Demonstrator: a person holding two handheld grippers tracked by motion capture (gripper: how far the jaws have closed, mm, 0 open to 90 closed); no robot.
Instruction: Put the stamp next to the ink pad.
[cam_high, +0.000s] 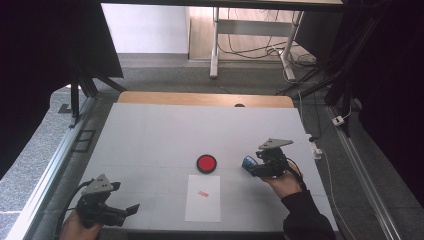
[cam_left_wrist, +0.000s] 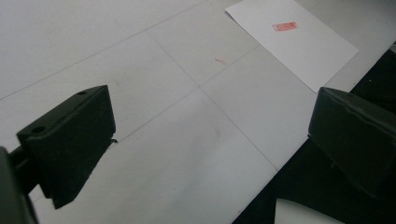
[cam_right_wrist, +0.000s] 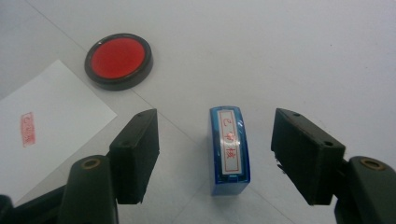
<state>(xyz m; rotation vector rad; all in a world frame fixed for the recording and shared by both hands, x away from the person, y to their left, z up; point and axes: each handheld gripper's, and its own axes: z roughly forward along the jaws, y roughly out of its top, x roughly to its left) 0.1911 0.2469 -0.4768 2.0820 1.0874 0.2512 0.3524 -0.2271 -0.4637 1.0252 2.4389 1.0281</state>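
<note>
Right hand-held gripper (cam_right_wrist: 215, 154) stands with its jaws apart, a blue stamp (cam_right_wrist: 229, 149) resting on the white surface (cam_high: 150, 135) between them, touching neither pad; a clear gap shows on each side. The stamp sits toward the right edge of the surface, beside the red ink pad (cam_high: 206, 163), which lies near the middle. A sheet of paper (cam_high: 203, 198) bearing a red imprint (cam_high: 202, 193) lies at the near edge. The right gripper view reveals the stamp's labelled top with red characters, too small to make out from the high view. Left hand-held gripper (cam_high: 132, 209) rests at the near left corner, jaws wide with nothing between them; the left gripper view shows the imprint (cam_left_wrist: 285, 26) and faint seam lines on the surface.
</note>
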